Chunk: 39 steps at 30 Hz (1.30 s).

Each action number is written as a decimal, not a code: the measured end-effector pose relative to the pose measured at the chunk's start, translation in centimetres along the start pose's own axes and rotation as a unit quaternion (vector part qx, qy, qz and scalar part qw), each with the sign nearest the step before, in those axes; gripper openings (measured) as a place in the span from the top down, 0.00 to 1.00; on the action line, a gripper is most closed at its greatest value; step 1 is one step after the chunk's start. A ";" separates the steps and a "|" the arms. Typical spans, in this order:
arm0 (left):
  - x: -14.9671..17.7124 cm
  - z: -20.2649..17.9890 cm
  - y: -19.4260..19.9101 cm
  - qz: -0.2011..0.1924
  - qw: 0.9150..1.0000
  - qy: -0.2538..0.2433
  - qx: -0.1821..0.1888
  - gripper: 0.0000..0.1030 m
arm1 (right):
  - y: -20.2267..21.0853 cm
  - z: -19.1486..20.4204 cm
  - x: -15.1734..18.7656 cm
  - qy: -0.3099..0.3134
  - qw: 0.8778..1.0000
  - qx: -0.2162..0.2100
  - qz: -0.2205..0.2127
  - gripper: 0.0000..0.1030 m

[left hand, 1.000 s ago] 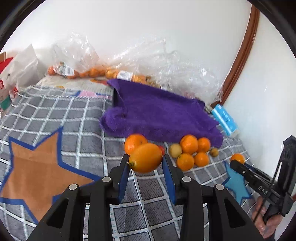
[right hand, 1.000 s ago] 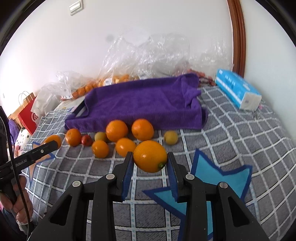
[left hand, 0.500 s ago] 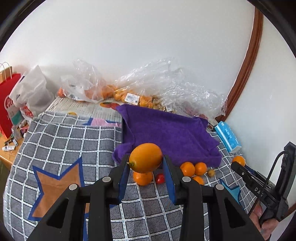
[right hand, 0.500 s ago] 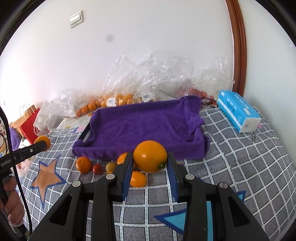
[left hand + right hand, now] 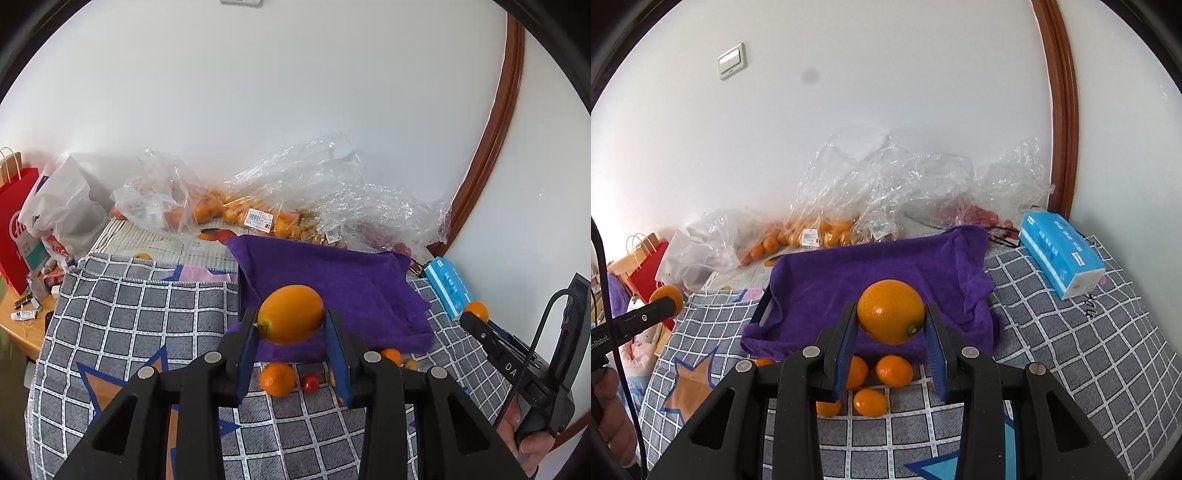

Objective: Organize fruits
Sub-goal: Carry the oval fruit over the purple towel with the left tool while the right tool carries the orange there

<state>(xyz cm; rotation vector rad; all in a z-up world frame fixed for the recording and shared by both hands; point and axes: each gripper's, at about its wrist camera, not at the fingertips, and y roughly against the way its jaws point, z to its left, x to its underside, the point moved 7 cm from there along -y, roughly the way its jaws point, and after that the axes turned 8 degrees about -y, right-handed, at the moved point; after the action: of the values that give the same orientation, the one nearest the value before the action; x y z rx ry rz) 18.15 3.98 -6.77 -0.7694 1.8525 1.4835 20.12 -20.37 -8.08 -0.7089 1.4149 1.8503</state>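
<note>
Grippers, each clamping one orange: left gripper and right gripper, raised above the purple towel's near edge; loose fruit below.

Left gripper tilts down and forward, blue pads clamped on both sides of an orange fruit, held clear of the surface. Right gripper has the same pose, pads pinching a second orange between them. Jaws on both are narrow, set by fruit width. The right gripper shows at the left view's right edge, a hand wrapped on its handle. The other hand is partly visible at the right view's left edge.
</note>
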 end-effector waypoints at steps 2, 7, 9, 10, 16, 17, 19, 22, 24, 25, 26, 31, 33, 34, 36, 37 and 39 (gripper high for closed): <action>-0.4 -0.1 -0.1 0.000 1.000 -0.002 0.001 0.67 | -0.1 0.3 -0.5 0.004 1.000 0.000 -0.001 0.65; -1.4 0.2 -0.9 0.004 1.000 -0.001 -0.001 0.67 | -0.7 0.9 -1.7 0.007 1.000 -0.006 -0.003 0.65; -1.8 0.5 -1.6 0.008 1.000 0.001 -0.003 0.67 | -1.1 1.1 -2.3 0.006 1.000 -0.009 -0.005 0.65; -2.0 0.6 -1.9 0.009 1.000 0.003 -0.003 0.67 | -1.4 1.2 -2.6 0.006 1.000 -0.011 -0.005 0.65; -3.4 1.2 -3.9 0.020 1.000 0.010 -0.001 0.67 | -2.9 1.5 -4.3 0.011 1.000 -0.010 -0.010 0.65; -3.6 1.3 -4.2 0.021 1.000 0.010 -0.001 0.68 | -3.2 1.5 -4.6 0.011 1.000 -0.010 -0.011 0.65; -4.1 1.6 -4.9 0.022 1.000 0.010 -0.003 0.67 | -3.7 1.4 -5.2 0.009 1.000 -0.011 -0.012 0.65; -4.7 2.1 -5.8 0.024 1.000 0.011 -0.003 0.67 | -4.7 1.2 -6.0 0.007 1.000 -0.011 -0.012 0.65; -5.0 2.5 -6.5 0.026 1.000 0.008 -0.003 0.67 | -5.5 1.0 -6.5 0.004 1.000 -0.012 -0.012 0.65; -5.1 2.7 -6.9 0.027 1.000 0.008 -0.005 0.67 | -6.0 0.8 -6.8 0.001 1.000 -0.012 -0.012 0.65; -5.3 3.1 -7.2 0.029 1.000 0.008 -0.007 0.67 | -6.2 0.7 -6.9 0.000 1.000 -0.012 -0.013 0.65; -5.9 4.8 -9.0 0.034 0.999 0.017 -0.014 0.67 | -8.1 -0.2 -7.5 -0.005 1.000 -0.007 -0.008 0.65; -5.9 5.4 -9.5 0.035 0.999 0.018 -0.017 0.67 | -8.8 -0.6 -7.5 -0.005 1.000 -0.004 -0.006 0.65; -5.9 5.7 -9.8 0.036 0.999 0.019 -0.019 0.67 | -9.2 -0.8 -7.5 -0.005 1.000 -0.002 -0.005 0.65; -5.8 6.2 -10.6 0.042 0.999 0.020 -0.021 0.67 | -9.9 -1.4 -7.4 -0.006 1.000 0.001 -0.002 0.65; -5.7 6.3 -11.0 0.045 0.999 0.020 -0.022 0.67 | -10.3 -1.7 -7.4 -0.007 1.000 0.003 0.000 0.65; -5.4 6.5 -11.9 0.053 0.998 0.020 -0.022 0.67 | -11.3 -2.4 -7.2 -0.011 1.000 0.006 0.007 0.65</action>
<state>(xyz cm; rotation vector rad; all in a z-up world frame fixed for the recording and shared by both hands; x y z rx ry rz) 31.47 8.33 -10.81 -0.7364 1.9208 1.5915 33.48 -22.21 -9.80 -0.6725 1.4179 1.8531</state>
